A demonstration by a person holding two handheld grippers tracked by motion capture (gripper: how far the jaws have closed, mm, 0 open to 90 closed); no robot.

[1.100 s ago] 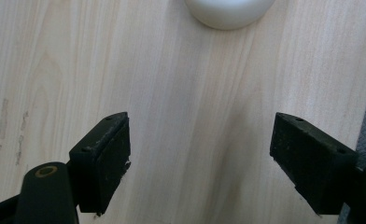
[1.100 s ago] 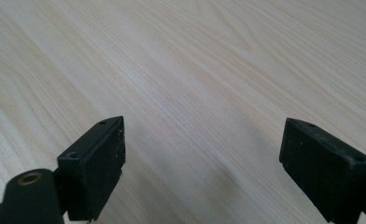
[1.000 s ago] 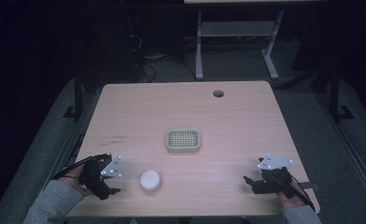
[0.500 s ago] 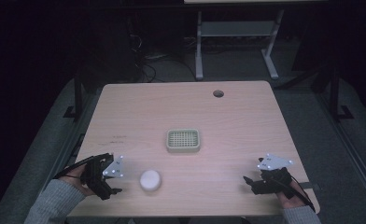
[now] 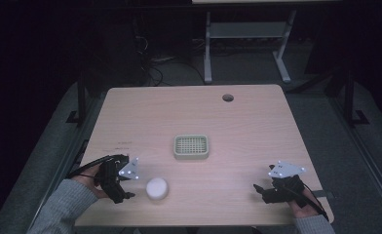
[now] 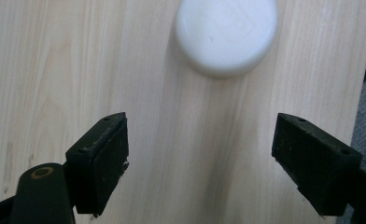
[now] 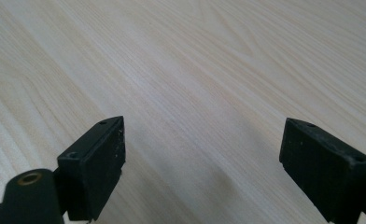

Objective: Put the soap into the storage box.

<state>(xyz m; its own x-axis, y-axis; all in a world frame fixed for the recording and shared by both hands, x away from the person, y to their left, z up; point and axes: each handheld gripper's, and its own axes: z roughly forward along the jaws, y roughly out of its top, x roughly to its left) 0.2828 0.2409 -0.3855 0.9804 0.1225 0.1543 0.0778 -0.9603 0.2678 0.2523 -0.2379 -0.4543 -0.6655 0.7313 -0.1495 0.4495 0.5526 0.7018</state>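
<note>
White round lid (image 5: 157, 188) lies just right of the left gripper (image 5: 122, 190), jaws spread wide; right gripper (image 5: 259, 191) gapes too, near the table's (image 5: 247, 126) right edge.

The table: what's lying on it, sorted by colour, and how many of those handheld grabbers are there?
White things: 1, a round white puck
Pale green things: 1, a square grid tray
Black handheld grippers: 2, the left gripper and the right gripper, both with fingers spread apart
Total: 4
</note>
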